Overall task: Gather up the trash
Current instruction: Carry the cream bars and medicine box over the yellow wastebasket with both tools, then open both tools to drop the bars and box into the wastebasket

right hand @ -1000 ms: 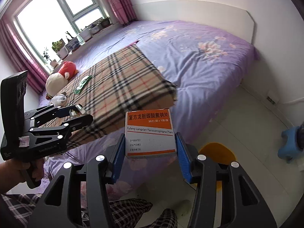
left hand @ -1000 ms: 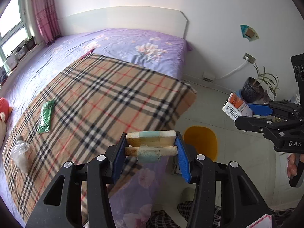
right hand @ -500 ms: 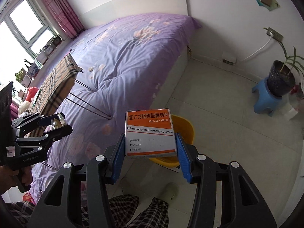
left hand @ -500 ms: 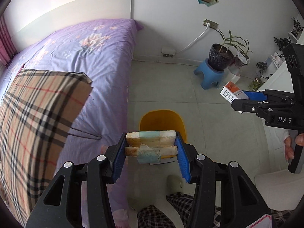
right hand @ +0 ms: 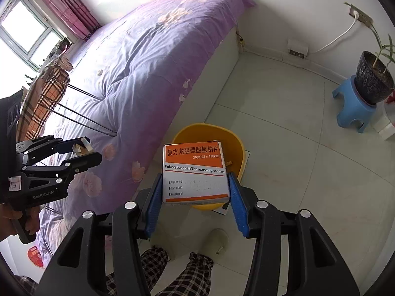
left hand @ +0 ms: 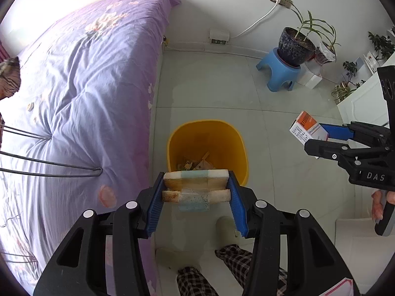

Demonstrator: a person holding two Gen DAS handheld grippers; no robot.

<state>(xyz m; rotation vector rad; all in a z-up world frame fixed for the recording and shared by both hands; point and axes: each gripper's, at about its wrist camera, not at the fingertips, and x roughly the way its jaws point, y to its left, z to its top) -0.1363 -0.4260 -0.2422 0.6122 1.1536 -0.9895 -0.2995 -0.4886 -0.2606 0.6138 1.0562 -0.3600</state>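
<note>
My left gripper (left hand: 196, 188) is shut on a worn wooden block pair wrapped in pale blue tape (left hand: 195, 182), held just above the near rim of a yellow trash bin (left hand: 237, 148) on the floor. Scraps lie at the bin's bottom. My right gripper (right hand: 195, 185) is shut on an orange and white medicine box (right hand: 195, 172), also over the yellow bin (right hand: 237, 145). In the left wrist view the right gripper (left hand: 321, 135) with its box (left hand: 307, 128) hangs to the right of the bin. The left gripper (right hand: 84, 151) shows at the left of the right wrist view.
A purple bed (left hand: 74, 86) runs along the bin's left side, with a plaid cloth (right hand: 42, 98) on wire legs on it. A blue stool (left hand: 279, 74) bearing a potted plant (left hand: 296, 46) stands by the far wall. A person's plaid trouser legs (right hand: 172, 268) and a slipper (right hand: 217, 240) are below.
Both grippers swung away from the bed and sank toward the floor. The yellow bin has grown larger and now sits right under both held items. Neither grip changed.
</note>
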